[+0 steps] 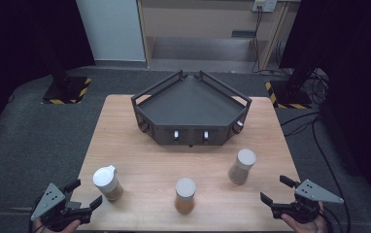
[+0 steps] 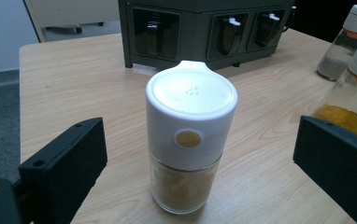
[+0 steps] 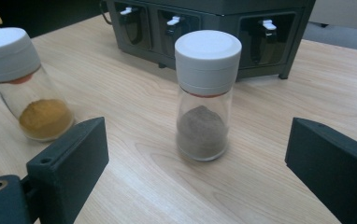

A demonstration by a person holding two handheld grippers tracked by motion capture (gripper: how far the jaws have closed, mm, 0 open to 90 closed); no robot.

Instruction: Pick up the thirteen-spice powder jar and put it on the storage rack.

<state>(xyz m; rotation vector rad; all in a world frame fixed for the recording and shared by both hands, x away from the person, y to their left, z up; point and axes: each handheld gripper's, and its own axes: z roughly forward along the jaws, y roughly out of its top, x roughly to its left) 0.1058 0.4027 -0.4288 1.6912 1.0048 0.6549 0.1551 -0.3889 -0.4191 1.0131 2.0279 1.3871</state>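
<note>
Standing on grey carpet, the worktop (image 1: pixel 140 160) is a rectangle of pale wood with a fine straight grain and a matt surface. At its far middle sits a dark grey rack (image 1: pixel 192 99), angular in shape, with a flat tray top, low rails and a front row of small compartments with white tabs.

Three spice jars stand upright in a loose row nearer the person. Each is a clear glass cylinder with a smooth white plastic cap. The left jar (image 1: pixel 108 183) has a wider cap with a pouring lip and a small round yellow mark, and holds light brown powder. The middle jar (image 1: pixel 185 194) holds orange-yellow powder. The right jar (image 1: pixel 242 166) holds grey-brown powder under a ribbed cap.

The left hand-held gripper (image 1: pixel 85 194) is released, with its black block-shaped jaws standing wide; the left jar is just in front of them, centred in the gap and touching neither jaw. The right hand-held gripper (image 1: pixel 277 190) is also released and wide; the right jar stands a little beyond its jaws, apart from them, up and to the left in the high view.

Both hands are cut off by the lower edge of the high view. The inside of the rack compartments is dark and hard to make out.
</note>
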